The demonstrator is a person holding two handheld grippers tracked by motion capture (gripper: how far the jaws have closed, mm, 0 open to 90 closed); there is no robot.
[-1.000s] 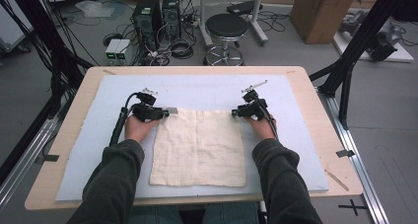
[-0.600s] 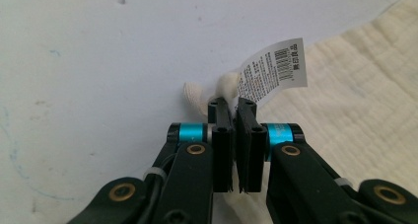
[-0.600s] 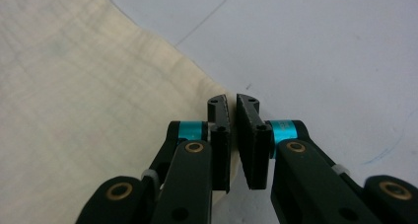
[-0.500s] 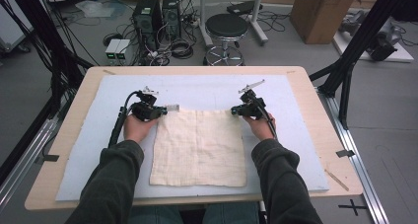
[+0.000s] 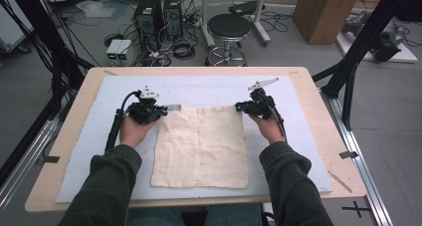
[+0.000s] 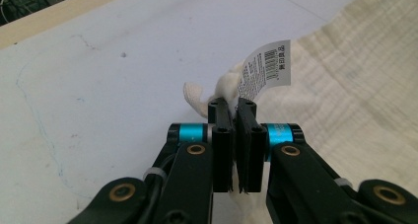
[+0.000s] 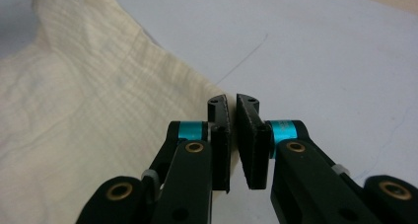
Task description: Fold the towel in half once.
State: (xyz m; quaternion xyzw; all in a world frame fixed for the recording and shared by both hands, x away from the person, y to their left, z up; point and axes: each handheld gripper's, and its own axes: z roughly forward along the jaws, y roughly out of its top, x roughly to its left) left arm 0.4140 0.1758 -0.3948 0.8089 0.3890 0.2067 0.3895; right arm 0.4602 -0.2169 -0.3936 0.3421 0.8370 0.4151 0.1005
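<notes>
A cream cloth (image 5: 201,146) lies on the pale blue mat (image 5: 209,89), and its far edge is raised between my two grippers. My left gripper (image 5: 160,109) is shut on the far left corner, where a white printed tag (image 5: 174,106) sticks out. In the left gripper view the jaws (image 6: 234,105) pinch the bunched corner (image 6: 224,86) under the tag (image 6: 266,68). My right gripper (image 5: 240,106) holds the far right corner. Its jaws (image 7: 232,103) have just been closing, and the cloth's (image 7: 98,110) edge runs in between them.
The mat covers most of the wooden table (image 5: 326,136). A thin wooden strip (image 5: 340,181) lies near the front right corner. Beyond the table stand a black stool (image 5: 228,27), computer towers (image 5: 157,12) with cables and a cardboard box (image 5: 326,12). Black frame poles (image 5: 356,52) flank the table.
Both hands have risen a little with the far corners. The cloth's far edge has come up off the mat and now hangs stretched between the two grippers.
</notes>
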